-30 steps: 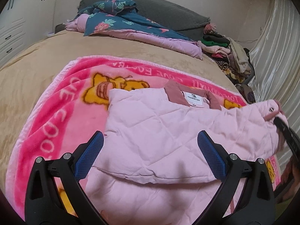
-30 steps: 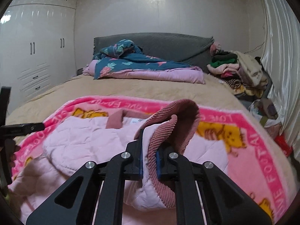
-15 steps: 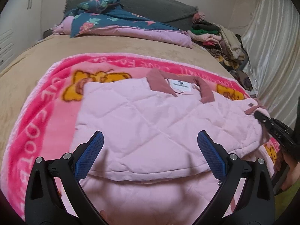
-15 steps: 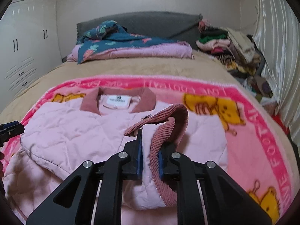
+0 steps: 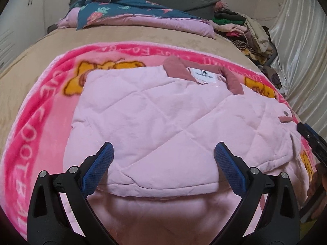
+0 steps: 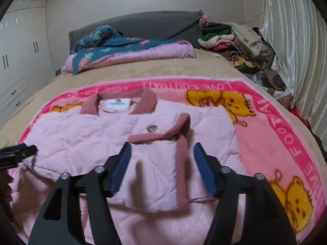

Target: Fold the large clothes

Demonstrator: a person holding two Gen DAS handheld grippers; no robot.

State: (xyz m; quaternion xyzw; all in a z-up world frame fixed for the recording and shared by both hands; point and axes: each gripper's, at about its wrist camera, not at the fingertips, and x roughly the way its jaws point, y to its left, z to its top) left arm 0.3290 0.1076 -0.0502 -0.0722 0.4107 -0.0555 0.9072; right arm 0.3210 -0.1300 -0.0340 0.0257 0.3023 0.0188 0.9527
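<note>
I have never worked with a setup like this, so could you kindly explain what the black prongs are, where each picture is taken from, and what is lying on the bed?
There is no robot here: a person holds a two-finger gripper in each hand, and each gripper carries a wide-angle camera that looks along its fingers. One picture comes from the left gripper, the other from the right gripper; the black prongs with blue pads are their fingers. On the bed, a pink cartoon blanket lies over a tan cover, and on it lies a pale pink quilted jacket with a darker pink collar, partly folded. The left gripper is open and holds nothing. The right gripper's jaws are opening; the sleeve cuff lies between them, no longer pinched. Behind are a folded floral quilt and a pile of clothes.
</note>
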